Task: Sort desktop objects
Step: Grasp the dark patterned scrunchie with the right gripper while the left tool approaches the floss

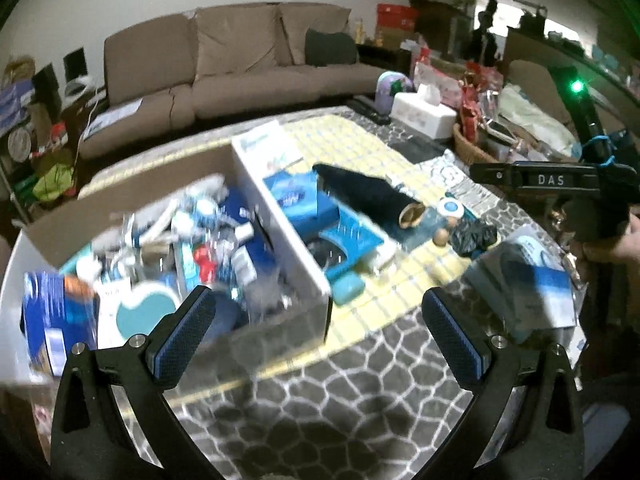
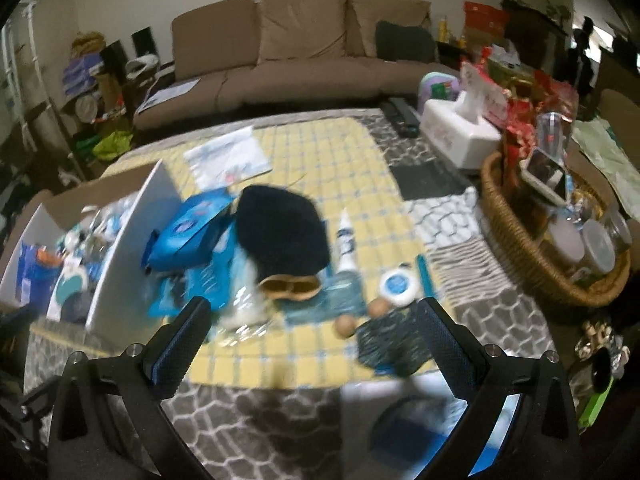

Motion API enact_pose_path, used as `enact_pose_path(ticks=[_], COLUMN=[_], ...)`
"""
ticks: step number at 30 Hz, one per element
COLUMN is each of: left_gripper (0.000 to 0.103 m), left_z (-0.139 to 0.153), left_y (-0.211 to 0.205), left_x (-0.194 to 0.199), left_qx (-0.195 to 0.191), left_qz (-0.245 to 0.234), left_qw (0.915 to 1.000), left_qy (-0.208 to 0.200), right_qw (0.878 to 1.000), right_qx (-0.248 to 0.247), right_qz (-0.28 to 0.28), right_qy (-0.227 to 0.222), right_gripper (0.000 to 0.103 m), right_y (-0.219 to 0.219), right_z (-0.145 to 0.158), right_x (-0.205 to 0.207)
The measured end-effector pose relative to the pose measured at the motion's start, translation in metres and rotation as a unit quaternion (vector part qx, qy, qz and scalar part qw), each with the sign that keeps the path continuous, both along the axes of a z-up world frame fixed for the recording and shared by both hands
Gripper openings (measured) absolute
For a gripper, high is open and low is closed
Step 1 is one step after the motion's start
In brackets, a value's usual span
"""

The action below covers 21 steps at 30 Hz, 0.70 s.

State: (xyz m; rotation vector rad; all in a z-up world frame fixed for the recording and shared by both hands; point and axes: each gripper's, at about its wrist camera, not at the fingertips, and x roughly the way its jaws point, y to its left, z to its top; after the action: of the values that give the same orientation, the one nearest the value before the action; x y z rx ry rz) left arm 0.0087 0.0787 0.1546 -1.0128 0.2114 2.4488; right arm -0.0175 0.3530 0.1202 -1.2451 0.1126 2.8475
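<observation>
Left gripper (image 1: 316,328): bottom of the left wrist view, jaws spread wide with nothing between them, hanging over the grey patterned cloth near the box's front corner.
Right gripper (image 2: 314,336): bottom of the right wrist view, jaws spread wide and holding nothing, above the near edge of the yellow checked cloth (image 2: 340,152).
Cardboard box (image 1: 276,216): left half of the left wrist view, open-topped and crowded with small blue, white and red items too blurred to name; in the right wrist view it sits at the left edge.
Loose pile: centre of both views, just right of the box, on the yellow checked cloth.
Dark slippers (image 2: 280,232): on top of the pile, tan soles facing the camera, resting on blue packets (image 2: 192,232).
White tube (image 2: 346,240): lying just right of the slippers.
Round white tin (image 2: 397,283): lower right of the tube, blue label up.
Two wooden balls (image 2: 362,316): just beside the tin, at the cloth's near edge.
Wicker basket (image 2: 516,232): right side of the right wrist view, full of jars and red packets.
Tissue box (image 2: 460,132): upper right, behind the basket.
Sofa (image 2: 304,52): across the top, beyond the table.
</observation>
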Motion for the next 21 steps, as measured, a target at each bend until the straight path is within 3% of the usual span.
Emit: enact_pose_path(ticks=[7, 10, 12, 13, 19, 21], left_gripper=[0.103, 0.103, 0.103, 0.103, 0.103, 0.103], left_z=[-0.001, -0.011, -0.018, -0.021, -0.041, -0.048], left_y=[0.034, 0.058, 0.075, 0.082, 0.119, 0.126], left_x=[-0.009, -0.008, -0.006, -0.005, -0.006, -0.009], left_qx=[0.011, 0.007, 0.003, 0.002, -0.001, -0.005], left_qz=[-0.046, -0.073, -0.091, -0.098, -0.118, -0.12], left_qw=[0.9989, 0.9973, 0.9958, 0.9951, 0.9925, 0.992], left_qy=[0.001, -0.008, -0.012, -0.012, -0.031, -0.038], right_qw=[0.999, 0.996, 0.994, 0.993, 0.99, 0.989], right_qx=[-0.013, -0.024, -0.046, -0.056, -0.072, -0.065], right_qz=[-0.047, -0.052, -0.049, -0.048, -0.008, -0.001], right_qy=[-0.026, -0.063, -0.084, -0.091, -0.12, -0.134], right_gripper=[0.099, 0.085, 0.068, 0.067, 0.068, 0.075], right_y=[0.059, 0.078, 0.09, 0.094, 0.09, 0.086], right_z=[-0.01, -0.033, -0.048, -0.053, -0.075, -0.083], right_x=[-0.018, -0.026, -0.028, -0.027, -0.016, -0.019])
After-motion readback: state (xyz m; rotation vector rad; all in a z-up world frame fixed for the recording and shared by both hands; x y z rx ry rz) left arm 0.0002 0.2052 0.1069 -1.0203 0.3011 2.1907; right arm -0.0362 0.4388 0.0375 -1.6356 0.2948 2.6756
